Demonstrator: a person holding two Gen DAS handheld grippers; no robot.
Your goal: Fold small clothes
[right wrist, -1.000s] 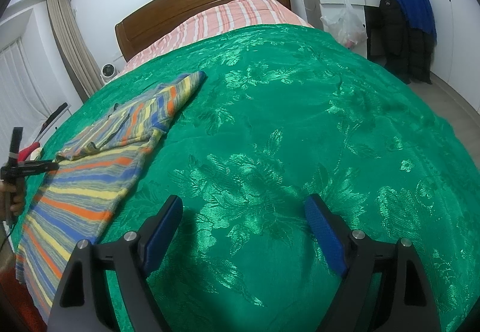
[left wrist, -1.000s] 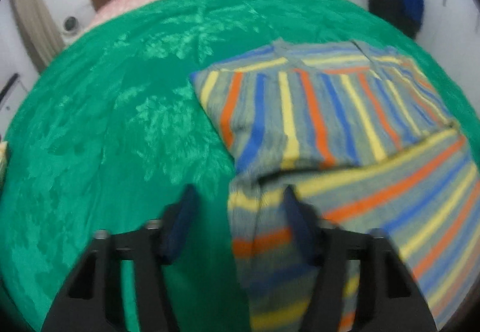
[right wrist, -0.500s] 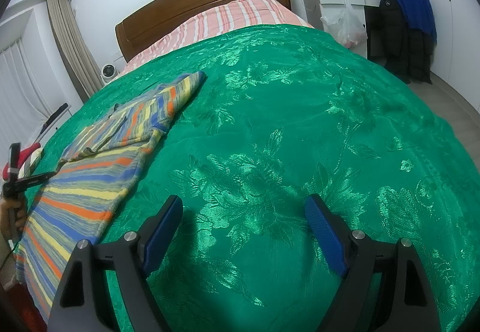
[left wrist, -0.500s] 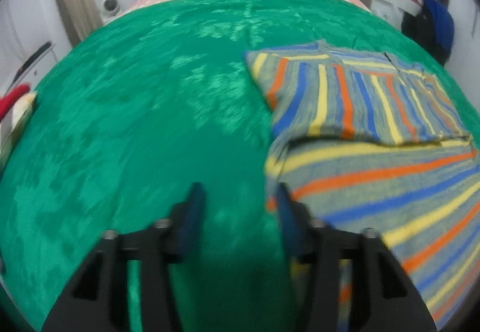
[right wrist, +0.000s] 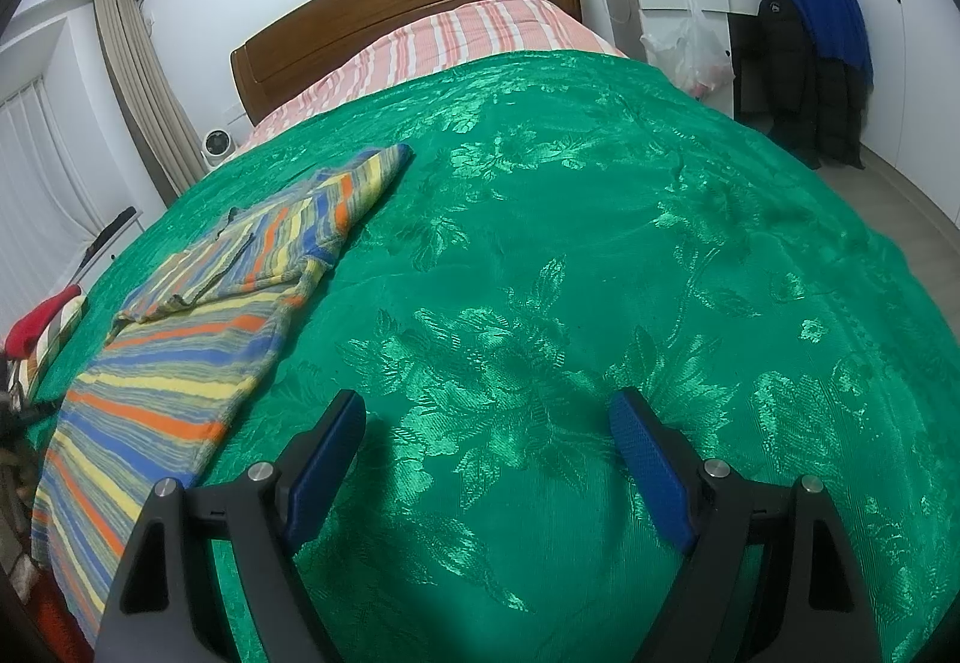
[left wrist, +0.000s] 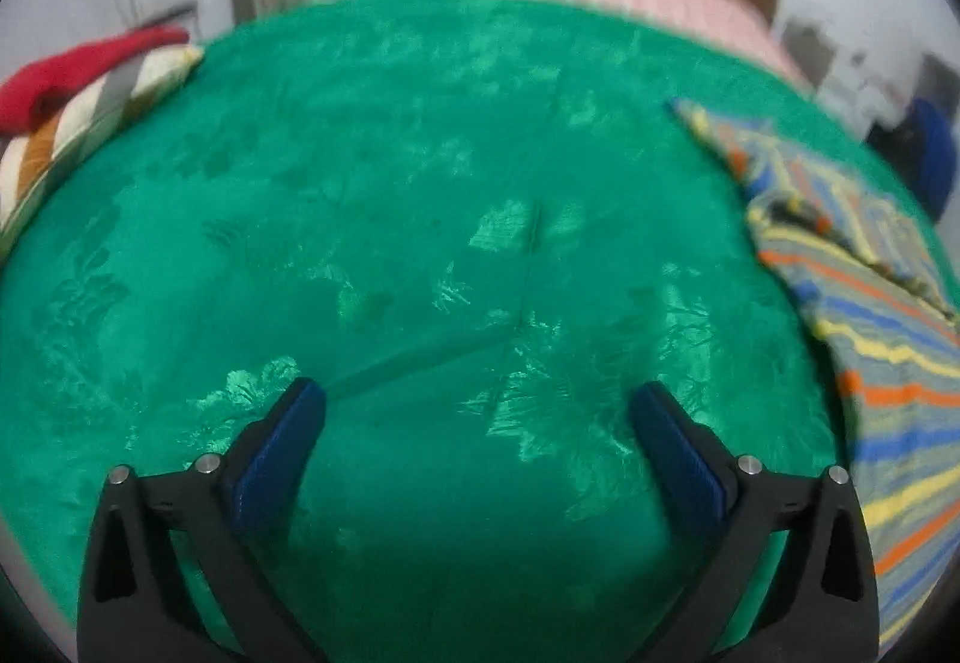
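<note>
Since a second ago the left gripper (left wrist: 477,405) has let go of the striped shirt (left wrist: 882,339) and swung away — its fingers now spread wide over bare green bedspread (left wrist: 420,219), with the shirt off to its right. From the right gripper (right wrist: 486,417), also spread wide and holding nothing, the shirt (right wrist: 198,339) lies to the left, partly folded — long axis running from the near bed edge toward the headboard (right wrist: 408,3).

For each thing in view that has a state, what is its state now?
Left tool: open, empty, over the green bedspread.
Right tool: open, empty.
Striped garment: partly folded, lying flat.
Blue jacket: hanging.
Plastic bag: hanging.
</note>
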